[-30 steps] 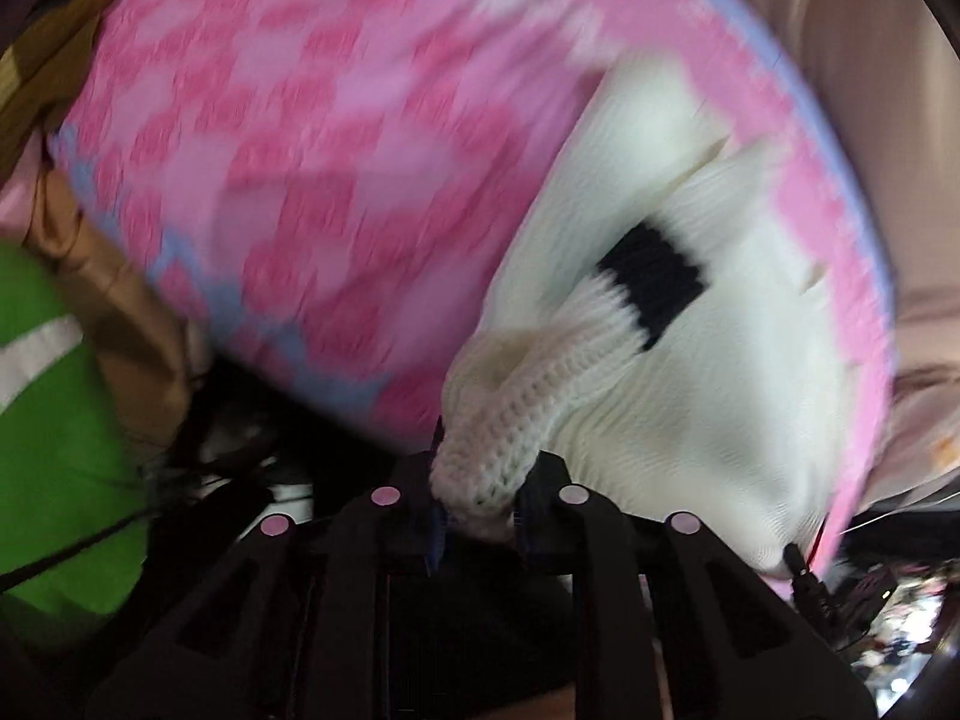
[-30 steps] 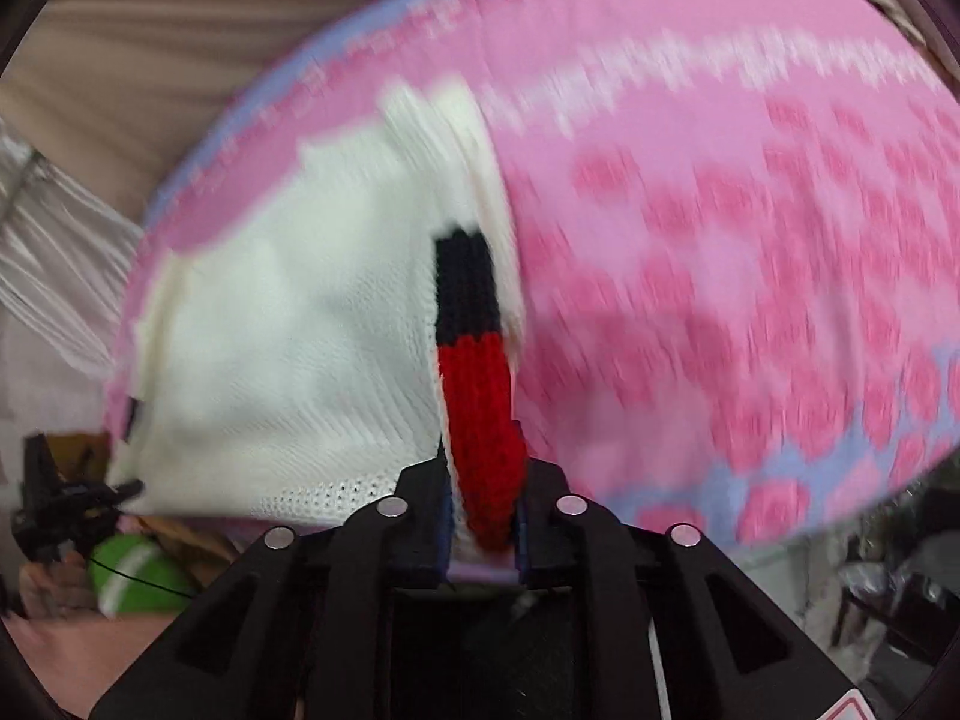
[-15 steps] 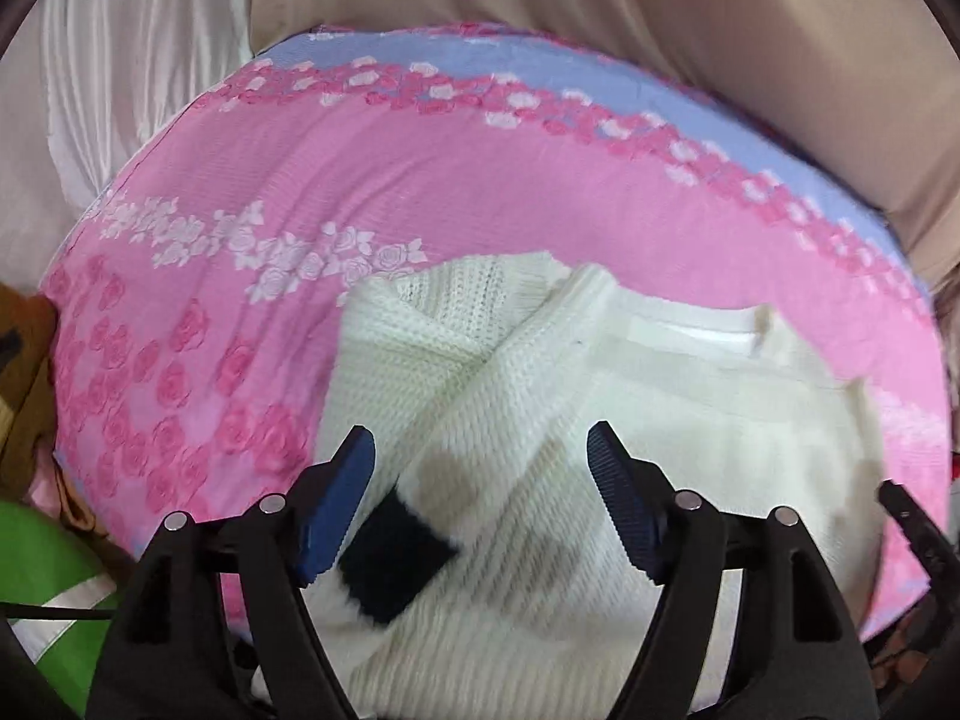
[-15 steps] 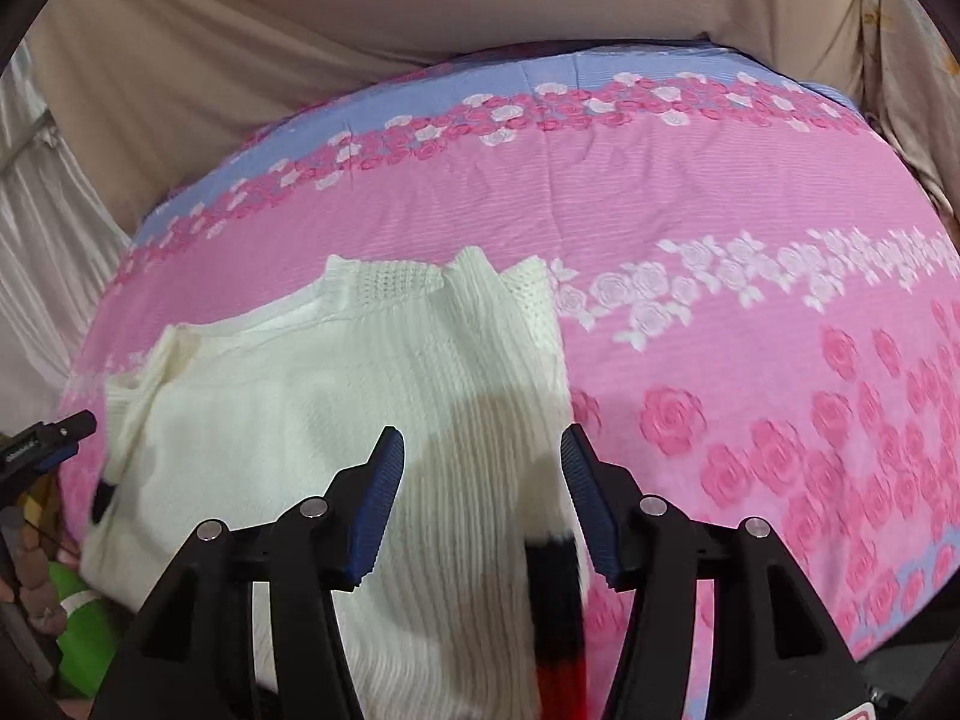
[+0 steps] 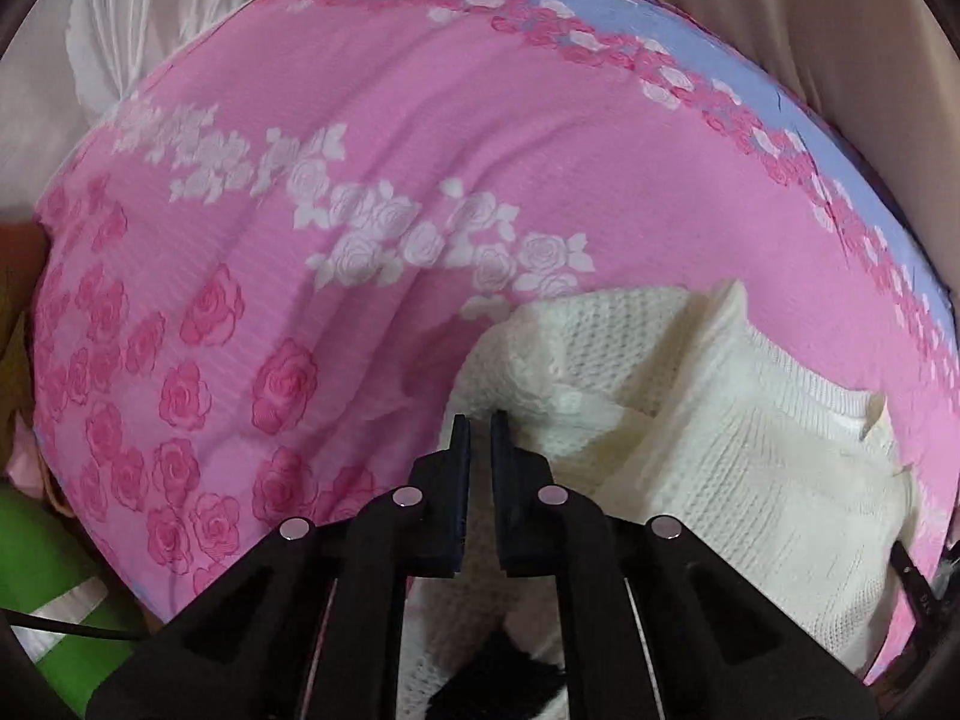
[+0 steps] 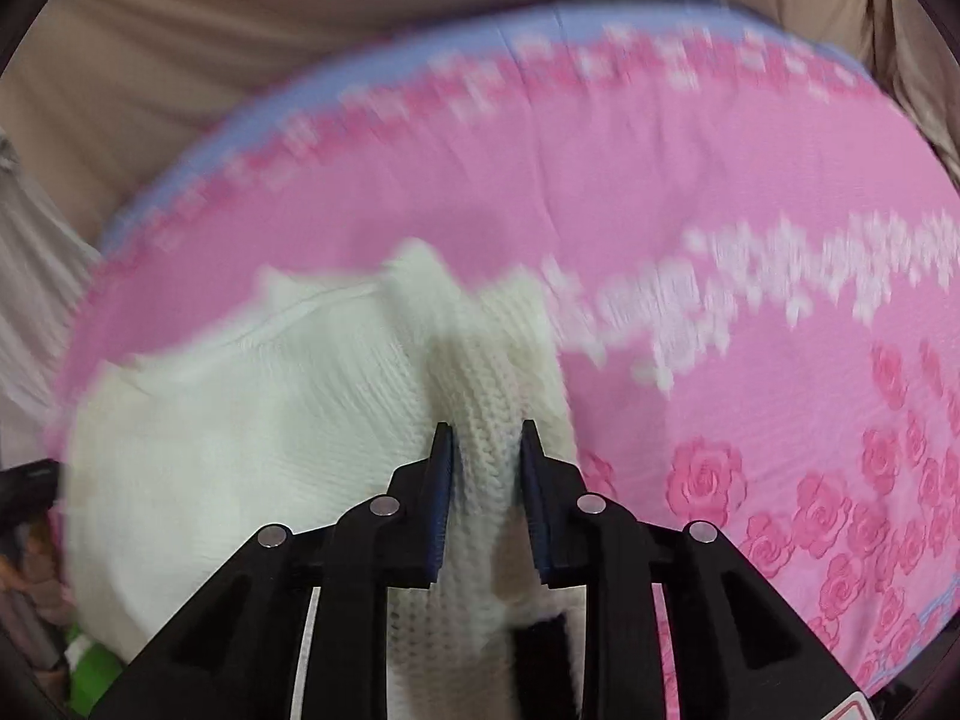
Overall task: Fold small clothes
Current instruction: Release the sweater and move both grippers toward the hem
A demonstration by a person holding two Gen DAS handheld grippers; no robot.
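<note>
One small white sweater (image 5: 750, 468) lies on the pink rose sheet (image 5: 360, 192), close to your edge of the bed. Both of your tongs are on it now.

Your left gripper (image 5: 477, 429) has its two fingers very close together at the sweater's left edge. Only a thin slit shows between them. You cannot tell from here if any knit is pinched in that slit.

Your right gripper (image 6: 483, 438) is closed around a thick ridge of the sweater (image 6: 252, 450), on its right side. The knit bunches up between the fingers, so it looks held.

The job looks about half done. The sleeves seem to be laid in over the body, with a black cuff (image 5: 510, 684) peeking out just below the left tongs. The sweater is still wide and lumpy, not a neat little pack. It likely needs one more fold, and then a smoothing.

Half a second ago both tongs were wide open and hanging above the sweater. Now they have come down and squeezed in on its two sides. The sweater looks more bunched up than it did then. The right view is blurry, so that hand is moving.
</note>
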